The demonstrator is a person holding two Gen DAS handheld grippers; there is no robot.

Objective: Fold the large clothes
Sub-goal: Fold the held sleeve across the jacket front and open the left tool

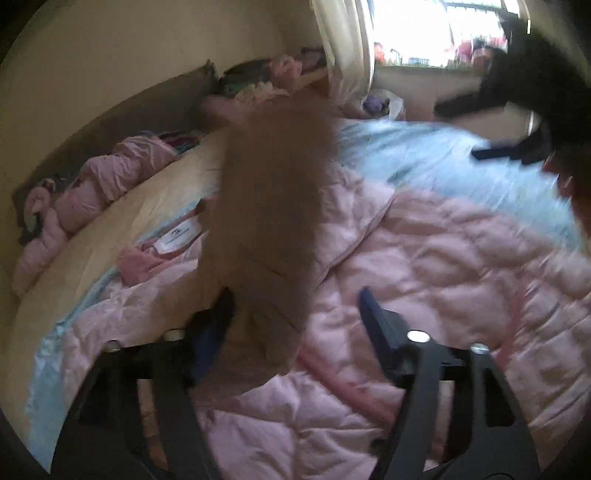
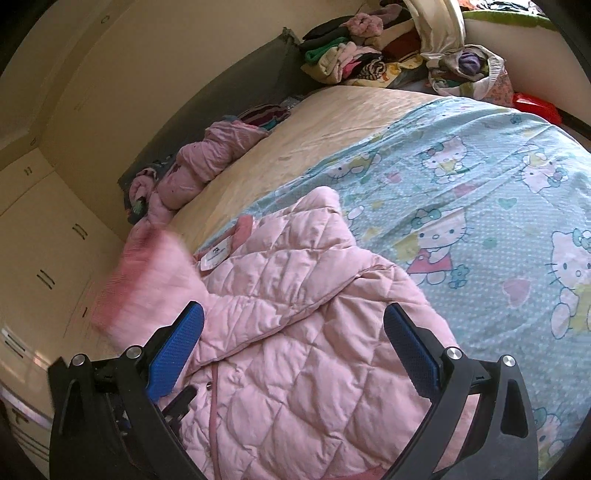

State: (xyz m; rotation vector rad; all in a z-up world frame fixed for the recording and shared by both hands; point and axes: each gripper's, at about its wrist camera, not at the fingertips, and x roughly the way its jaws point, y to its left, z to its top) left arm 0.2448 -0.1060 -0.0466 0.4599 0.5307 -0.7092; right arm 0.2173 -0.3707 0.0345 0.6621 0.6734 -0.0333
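Nearest in the right wrist view, the right gripper (image 2: 293,343) stands with its blue-padded fingers (image 2: 177,345) spread wide and nothing pressed between them; the pink quilted jacket (image 2: 295,332) lies on the bed directly under and between them, its white label (image 2: 216,254) beyond the left finger. A blurred pink sleeve (image 2: 144,280) hangs in the air just outside that finger. In the left wrist view the left gripper (image 1: 295,317) is also open, its fingers (image 1: 376,321) parted over the same jacket (image 1: 424,266), and a blurred tan-looking fold of cloth (image 1: 273,206) sits loose between them, ahead of the tips, with neither pad pressing it. Past the jacket spreads the light-blue cartoon-print bedsheet (image 2: 461,177), then a bare cream stretch of mattress (image 2: 295,125). Farthest off, piled clothes (image 2: 369,55) lie by the curtain (image 2: 439,26).
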